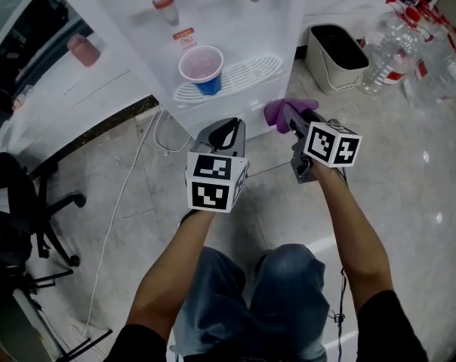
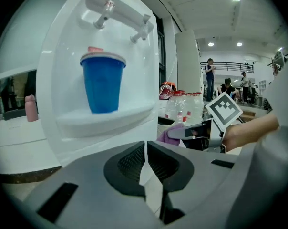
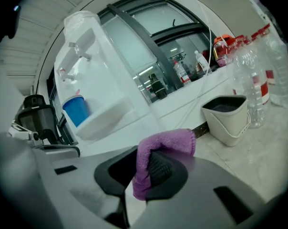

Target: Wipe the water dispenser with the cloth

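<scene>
Two grippers held low in front of the water dispenser [image 1: 220,29], both near its drip tray [image 1: 247,74]. Right gripper [image 3: 143,171] is clamped on the purple cloth [image 3: 169,143]. Left gripper [image 2: 146,162] has its jaws drawn together to a thin slit, nothing between them.

Cloth: reads as soft, light, limp, likely a fleecy weave with decent grip on the ribbed pads. It is pinched at a fold, one strip hanging down between the jaws, the rest draped over the right-hand pad. The bunched end pokes out past the jaw tips, toward the dispenser's lower front, close to the panel; contact can't be told.

Dispenser: upright, long axis vertical, taps and tray facing the person. Smooth hard plastic, probably slick. A blue cup [image 1: 203,70] on the tray looks light and easy to knock over
</scene>
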Tool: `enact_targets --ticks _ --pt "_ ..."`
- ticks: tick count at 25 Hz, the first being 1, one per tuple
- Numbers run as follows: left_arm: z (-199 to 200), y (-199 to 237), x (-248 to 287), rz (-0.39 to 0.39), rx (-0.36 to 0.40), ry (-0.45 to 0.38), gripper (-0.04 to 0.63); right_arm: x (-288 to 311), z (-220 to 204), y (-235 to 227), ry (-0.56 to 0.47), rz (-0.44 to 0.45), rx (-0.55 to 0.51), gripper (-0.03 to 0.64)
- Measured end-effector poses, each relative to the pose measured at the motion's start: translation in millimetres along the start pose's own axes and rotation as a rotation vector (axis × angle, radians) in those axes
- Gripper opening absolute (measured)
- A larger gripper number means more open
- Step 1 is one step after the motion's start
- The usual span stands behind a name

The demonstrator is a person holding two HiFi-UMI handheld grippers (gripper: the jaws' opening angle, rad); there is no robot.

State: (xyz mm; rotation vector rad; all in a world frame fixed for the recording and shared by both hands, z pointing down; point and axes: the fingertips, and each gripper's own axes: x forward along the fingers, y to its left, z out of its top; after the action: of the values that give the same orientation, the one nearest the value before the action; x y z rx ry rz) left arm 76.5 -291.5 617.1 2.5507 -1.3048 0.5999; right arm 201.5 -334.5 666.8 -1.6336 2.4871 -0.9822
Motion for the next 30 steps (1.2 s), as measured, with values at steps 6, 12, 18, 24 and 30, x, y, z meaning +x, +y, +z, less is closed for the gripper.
enact_targets --ticks 6,12,18,24,30 --pt "80 -10 -51 -0.017 -0.030 0.020 0.038 -54 73 70 0.022 -0.005 -0.095 0.047" --pt "169 -10 -116 -0.004 -0.048 0.027 0.038 -104 168 153 0.008 0.020 -0.155 0.048" --pt "272 -1 -187 0.059 -0.068 0.013 0.038 -155 274 241 -0.012 0.061 -0.270 0.047" --pt "382 6 -256 0.123 -0.076 -0.054 0.038 -201 367 323 -0.038 0.093 -0.394 0.048" --pt "457 19 -317 0.208 -0.092 -0.136 0.038 -236 433 383 -0.099 0.121 -0.500 0.046"
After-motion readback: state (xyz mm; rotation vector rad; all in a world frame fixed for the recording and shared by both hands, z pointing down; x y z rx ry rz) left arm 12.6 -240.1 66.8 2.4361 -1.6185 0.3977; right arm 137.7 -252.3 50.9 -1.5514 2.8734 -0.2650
